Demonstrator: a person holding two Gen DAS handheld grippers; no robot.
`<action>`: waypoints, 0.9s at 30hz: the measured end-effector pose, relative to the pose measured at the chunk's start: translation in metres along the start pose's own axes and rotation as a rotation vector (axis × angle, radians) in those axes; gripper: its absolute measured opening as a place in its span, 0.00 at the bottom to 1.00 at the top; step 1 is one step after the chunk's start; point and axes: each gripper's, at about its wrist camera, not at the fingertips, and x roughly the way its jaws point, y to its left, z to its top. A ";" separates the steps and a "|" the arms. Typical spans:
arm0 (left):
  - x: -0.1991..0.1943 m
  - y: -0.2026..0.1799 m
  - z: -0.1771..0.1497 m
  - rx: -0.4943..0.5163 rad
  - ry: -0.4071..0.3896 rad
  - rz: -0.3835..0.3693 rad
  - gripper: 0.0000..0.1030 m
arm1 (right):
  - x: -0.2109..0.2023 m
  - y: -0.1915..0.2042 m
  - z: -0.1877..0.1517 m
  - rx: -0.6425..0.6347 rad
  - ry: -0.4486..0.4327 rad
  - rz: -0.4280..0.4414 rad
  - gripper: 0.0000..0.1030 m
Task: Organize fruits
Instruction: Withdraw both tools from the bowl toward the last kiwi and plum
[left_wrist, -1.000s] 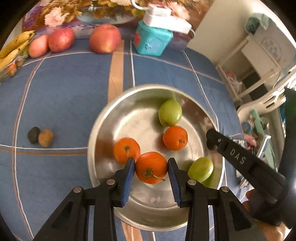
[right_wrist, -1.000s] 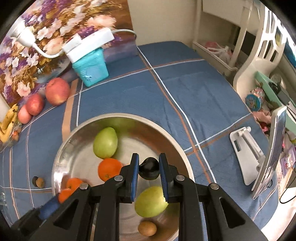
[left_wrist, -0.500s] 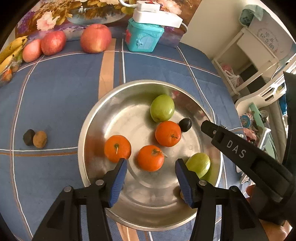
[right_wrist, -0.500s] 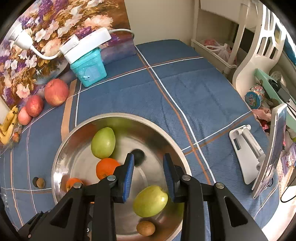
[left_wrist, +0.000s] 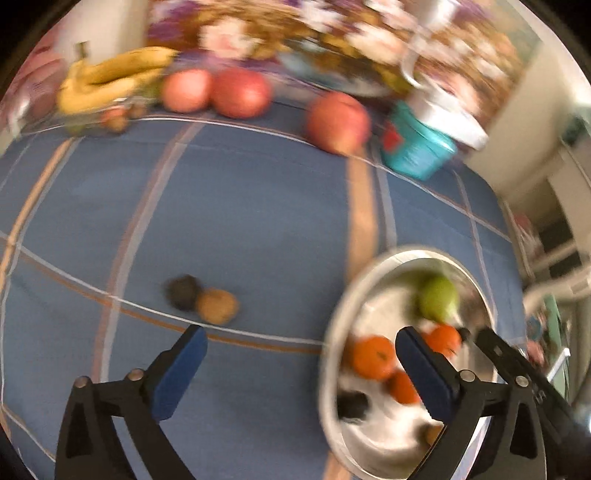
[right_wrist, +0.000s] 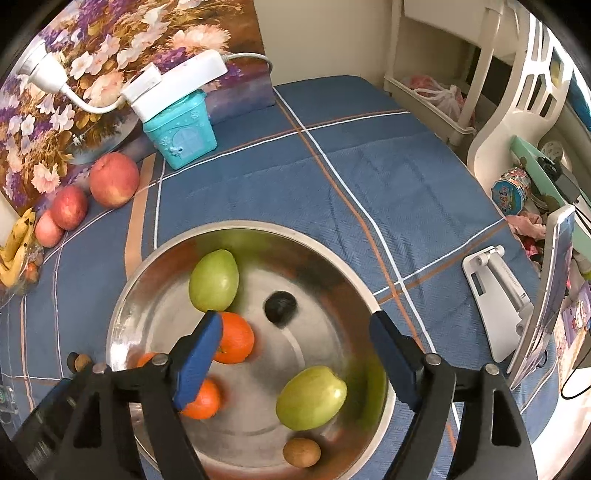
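A round metal bowl (right_wrist: 122, 317) fills the lower centre of the right wrist view, standing on a blue checked cloth (right_wrist: 369, 166). Inside it lie two green fruits (right_wrist: 214, 280), three oranges (right_wrist: 236, 338), a brown kiwi-like fruit (right_wrist: 301, 452) near the bottom rim, and a small dark fruit (right_wrist: 280, 308) resting free near the middle.

A second ago the right gripper (right_wrist: 295, 354) was clamped on that dark fruit; now the fruit sits on the bowl floor and the blue pads are spreading apart above it, with nothing pressed between them. The left gripper (left_wrist: 301, 371) was likewise closed on an orange then; that orange now lies loose in the bowl. Both deliveries appear done.

The left wrist view is blurred by motion. The bowl has slid from the centre of that frame to its lower right, and the left jaws are opening wide over bare cloth, holding nothing. Just above them, left of centre, sit a small dark fruit (left_wrist: 183, 291) and a small brown fruit (left_wrist: 217, 305), touching each other. They look like the next pickup.

Both grippers tilt steeply downward. Along the top of the left view three red apples (left_wrist: 242, 92) and a bunch of bananas (left_wrist: 110, 79) remain outside the bowl, beside a teal box (left_wrist: 415, 151).
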 end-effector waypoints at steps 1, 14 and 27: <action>-0.001 0.007 0.001 -0.011 -0.011 0.016 1.00 | 0.000 0.002 0.000 -0.002 -0.001 0.000 0.81; -0.015 0.068 0.027 -0.096 -0.071 0.100 1.00 | -0.005 0.066 -0.008 -0.111 -0.026 0.052 0.88; -0.029 0.120 0.047 -0.149 -0.105 0.116 1.00 | -0.008 0.162 -0.034 -0.309 -0.022 0.084 0.88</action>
